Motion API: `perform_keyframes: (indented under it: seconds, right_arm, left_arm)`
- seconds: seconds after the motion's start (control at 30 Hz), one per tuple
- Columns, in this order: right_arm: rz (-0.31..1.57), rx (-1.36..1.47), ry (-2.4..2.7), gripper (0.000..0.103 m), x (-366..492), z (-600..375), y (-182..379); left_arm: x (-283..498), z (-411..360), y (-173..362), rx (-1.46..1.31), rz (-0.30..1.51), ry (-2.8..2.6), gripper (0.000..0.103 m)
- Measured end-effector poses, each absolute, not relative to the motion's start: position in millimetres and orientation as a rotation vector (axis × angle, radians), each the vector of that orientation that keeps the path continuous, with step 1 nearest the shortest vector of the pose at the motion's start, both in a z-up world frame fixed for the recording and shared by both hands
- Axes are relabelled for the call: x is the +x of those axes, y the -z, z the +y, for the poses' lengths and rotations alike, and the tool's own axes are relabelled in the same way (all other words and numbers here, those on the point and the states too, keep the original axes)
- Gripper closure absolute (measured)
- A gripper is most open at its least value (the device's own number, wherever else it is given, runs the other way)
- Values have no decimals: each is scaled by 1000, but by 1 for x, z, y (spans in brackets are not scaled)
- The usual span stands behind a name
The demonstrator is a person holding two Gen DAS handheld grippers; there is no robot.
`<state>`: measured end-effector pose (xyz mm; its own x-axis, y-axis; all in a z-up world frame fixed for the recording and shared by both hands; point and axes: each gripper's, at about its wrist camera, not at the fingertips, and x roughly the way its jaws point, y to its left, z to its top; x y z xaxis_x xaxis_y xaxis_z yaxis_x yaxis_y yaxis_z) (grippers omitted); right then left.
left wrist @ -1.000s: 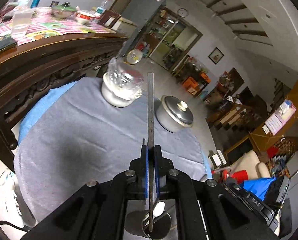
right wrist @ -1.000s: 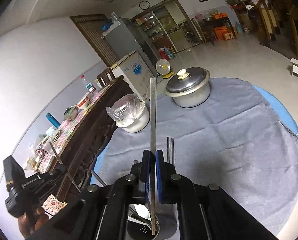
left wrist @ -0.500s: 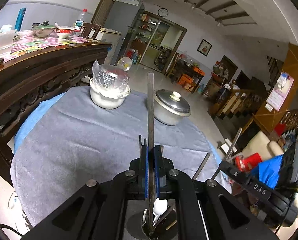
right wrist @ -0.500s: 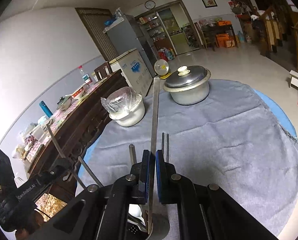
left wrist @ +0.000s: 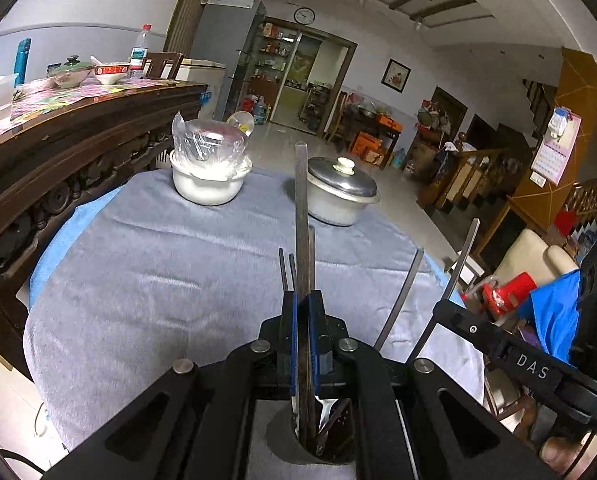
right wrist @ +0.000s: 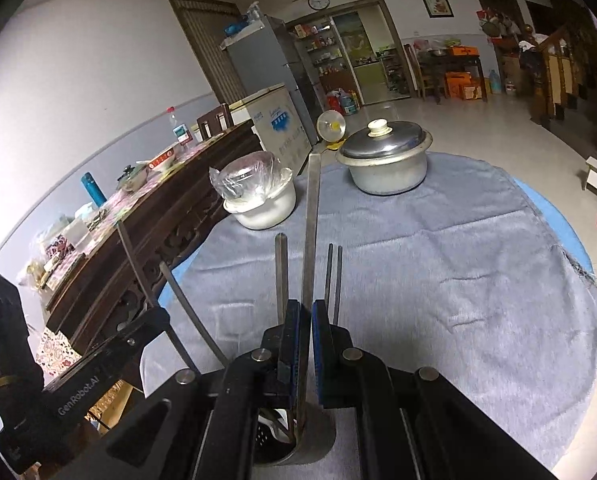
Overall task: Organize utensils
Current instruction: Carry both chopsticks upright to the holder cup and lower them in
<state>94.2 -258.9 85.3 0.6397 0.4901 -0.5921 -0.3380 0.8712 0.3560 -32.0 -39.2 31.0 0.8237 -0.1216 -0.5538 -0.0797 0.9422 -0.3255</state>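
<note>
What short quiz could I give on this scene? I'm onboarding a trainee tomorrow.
1. True or false: the left tool is shut on a flat metal utensil.
2. Where does that utensil's lower end sit? A) in a drawer B) in the metal holder C) in a sink
3. Fill in: the white pot on the grey cloth is covered with ____.

Key: 1 true; 2 B; 3 plastic wrap.
</note>
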Motion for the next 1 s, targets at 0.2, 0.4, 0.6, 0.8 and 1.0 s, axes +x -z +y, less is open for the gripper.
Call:
perform_keyframes:
  seconds: [0.2,0.4,0.6,0.8,1.0]
  right_arm:
    - [752,204,-485,96,86,-255,-78]
    - [762,185,-493,96,79,-251,-75]
    - [787,178,-504,96,74,-247,-67]
    - [796,173,-518,95,71,-245,-64]
    - [806,174,-523,94,71,-244,-65]
  left_arm:
    - [-37,-46,-27,-323,612,31,98]
    - [-41,-51,-24,-311,623,40,98]
    - [-44,-54,-24,-301,629,48,97]
    - [-45,-53,-22,-311,651,59,98]
    - [-50,-52,-26,-316,643,59,98]
